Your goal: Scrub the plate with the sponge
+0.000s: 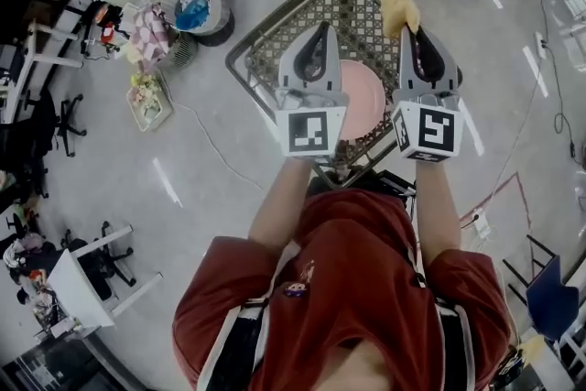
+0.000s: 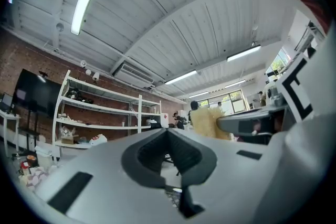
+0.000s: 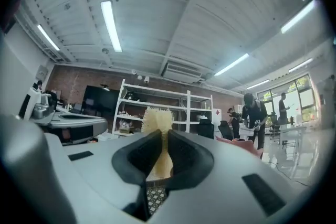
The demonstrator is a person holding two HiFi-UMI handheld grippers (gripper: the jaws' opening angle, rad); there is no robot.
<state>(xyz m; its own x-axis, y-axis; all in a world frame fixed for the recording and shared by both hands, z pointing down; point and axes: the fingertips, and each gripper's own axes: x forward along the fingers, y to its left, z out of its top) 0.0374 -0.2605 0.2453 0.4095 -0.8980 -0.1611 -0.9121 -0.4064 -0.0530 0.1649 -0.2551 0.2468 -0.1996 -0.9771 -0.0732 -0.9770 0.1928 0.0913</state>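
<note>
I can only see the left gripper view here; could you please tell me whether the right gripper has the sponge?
Observer: Yes, the right gripper is shut on the yellow sponge.
Operator: Thank you. Where is the plate?
Observer: The pink plate lies in the wire basket, between the left gripper and the right one in the head view.
Operator: Is the sponge on it?
Observer: No, the sponge shows over the basket's far rim, clear of the plate.

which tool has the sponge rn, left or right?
The right tool: it is shut on the yellow sponge, which sticks out past its tips. The left tool is shut with nothing between its jaws.
</note>
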